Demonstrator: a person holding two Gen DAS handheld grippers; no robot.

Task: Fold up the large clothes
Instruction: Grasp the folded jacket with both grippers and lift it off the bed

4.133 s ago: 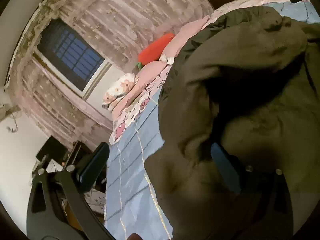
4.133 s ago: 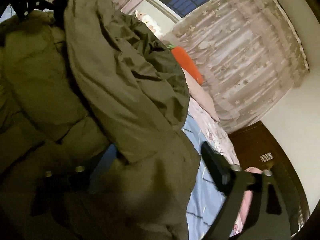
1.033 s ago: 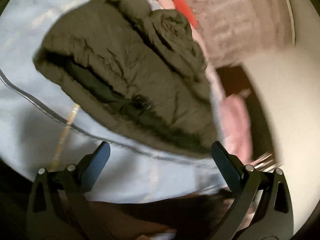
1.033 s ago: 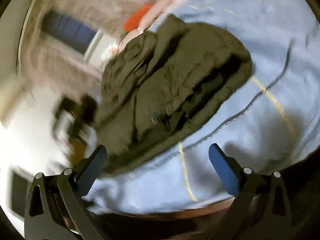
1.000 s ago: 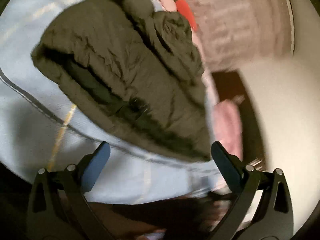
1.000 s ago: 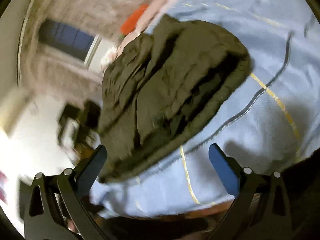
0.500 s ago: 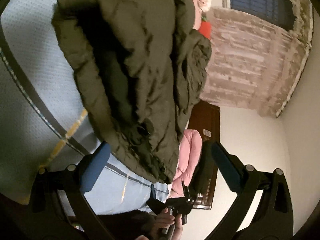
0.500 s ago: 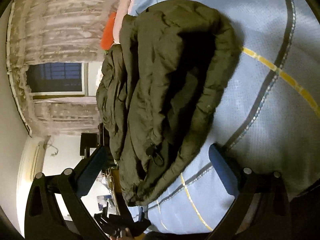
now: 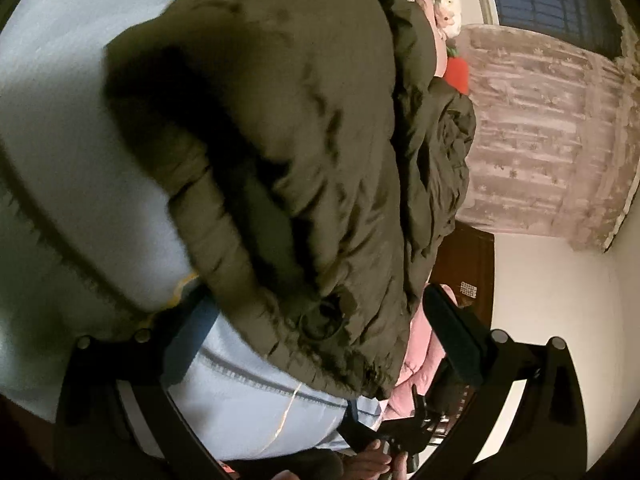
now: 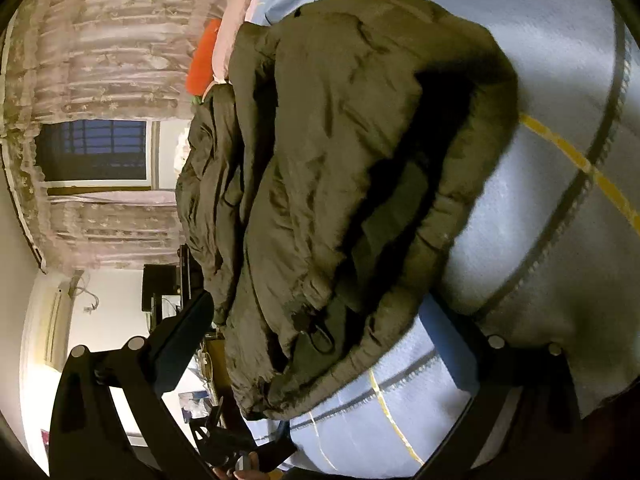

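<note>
On the pale blue bedspread with grey and yellow stripes (image 9: 240, 384): a bulky olive-green padded jacket (image 9: 320, 152), folded over into a thick heap, hem and a dark cord loop turned toward both cameras. Same jacket (image 10: 340, 184) filling the middle of the right wrist view, lying across the bedspread (image 10: 560, 80), its far side bunched and creased toward the window.

Left gripper (image 9: 316, 320): black two-finger tool with blue pads, jaws spread wide, nothing between them; left finger (image 9: 188, 332) low against the bedspread just beside the jacket's hem, right finger (image 9: 452, 324) past the jacket's far edge. Whether either pad touches the fabric: cannot tell.

Right gripper (image 10: 320, 340): jaws likewise wide apart and holding nothing, framing the near edge of the jacket; right finger (image 10: 448, 344) over the bedspread, left finger (image 10: 184, 332) off the side of the bed against the room beyond.

Farther off: a red-orange cushion (image 10: 202, 64) and pink bedding (image 10: 236, 28) at the head of the bed, patterned lace curtains (image 9: 540, 128), a dark barred window (image 10: 94, 150), a pink garment (image 9: 420, 344) by a dark wooden cabinet (image 9: 468, 264). At the bottom edge of the left wrist view, part of a hand (image 9: 376, 458) around the other tool.
</note>
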